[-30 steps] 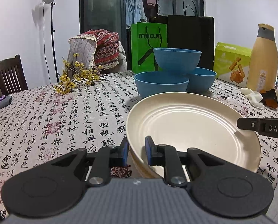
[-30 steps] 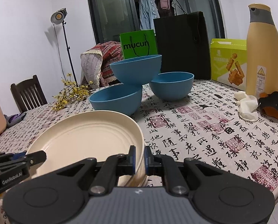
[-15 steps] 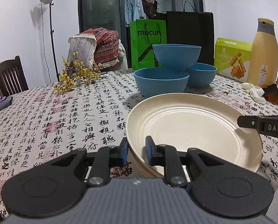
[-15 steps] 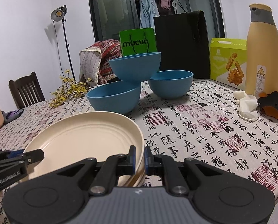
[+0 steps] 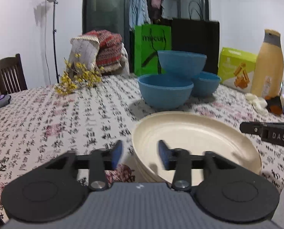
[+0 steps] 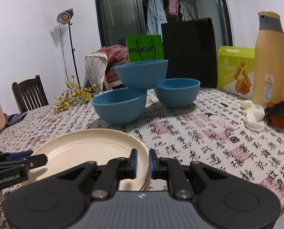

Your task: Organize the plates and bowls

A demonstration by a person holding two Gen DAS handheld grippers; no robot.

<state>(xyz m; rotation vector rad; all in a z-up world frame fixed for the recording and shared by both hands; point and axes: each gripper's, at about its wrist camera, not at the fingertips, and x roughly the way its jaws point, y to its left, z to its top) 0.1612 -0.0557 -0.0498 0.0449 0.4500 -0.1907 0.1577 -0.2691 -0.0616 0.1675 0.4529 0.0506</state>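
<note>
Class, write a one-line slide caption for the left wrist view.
Left tool just opened around the cream plate stack's rim; three blue bowls wait behind.

Cream plates (image 5: 195,133) lay stacked at the table's near edge. Behind them, two blue bowls (image 6: 120,106) stood upright, a third (image 6: 142,74) perched across their rims.

Two matching black handheld grippers with blue pads

The left gripper (image 5: 140,154) has matte black finger arms, blue pads, a silver screw at each pivot, two round black discs and a ribbed grey body bearing a small white mark; "GenRobot.AI" is printed white on its side. The right gripper (image 6: 142,161) looks the same, with "DAS" lettered on its side.
</note>
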